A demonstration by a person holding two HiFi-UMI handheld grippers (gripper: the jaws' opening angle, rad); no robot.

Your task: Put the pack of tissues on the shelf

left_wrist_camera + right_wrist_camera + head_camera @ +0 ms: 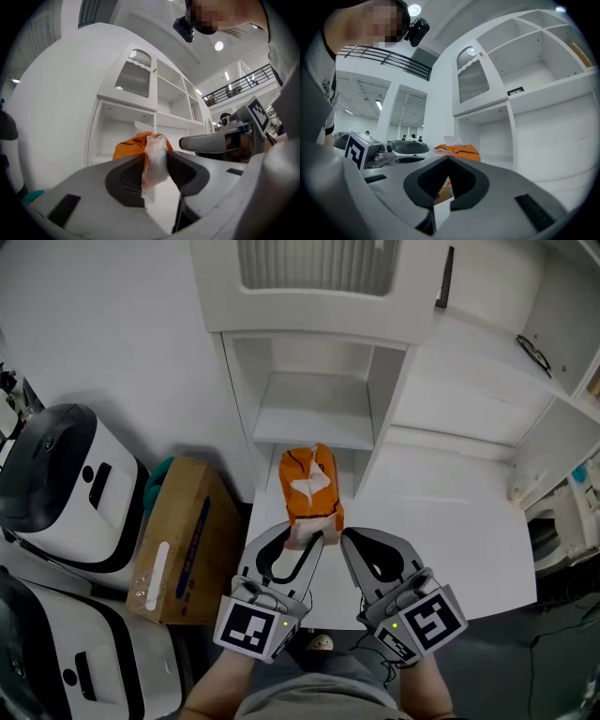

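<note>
The pack of tissues (pixel 309 484) is orange, with a white tissue poking from its top. It hangs in the air in front of the white shelf unit (pixel 314 423), level with its lower compartments. My left gripper (pixel 314 538) is shut on the pack's clear end flap (pixel 154 159); the orange body (pixel 133 144) rises beyond the jaws. My right gripper (pixel 349 538) sits just right of the pack with its jaws together and nothing between them. From the right gripper view (pixel 449 161) the pack (pixel 461 150) shows just behind the jaw tips.
A brown cardboard box (pixel 178 540) leans left of the shelf unit, with two white rounded machines (pixel 66 484) further left. A white counter (pixel 450 521) stretches to the right. Open white cabinets with a pair of glasses (pixel 534 354) stand at the upper right.
</note>
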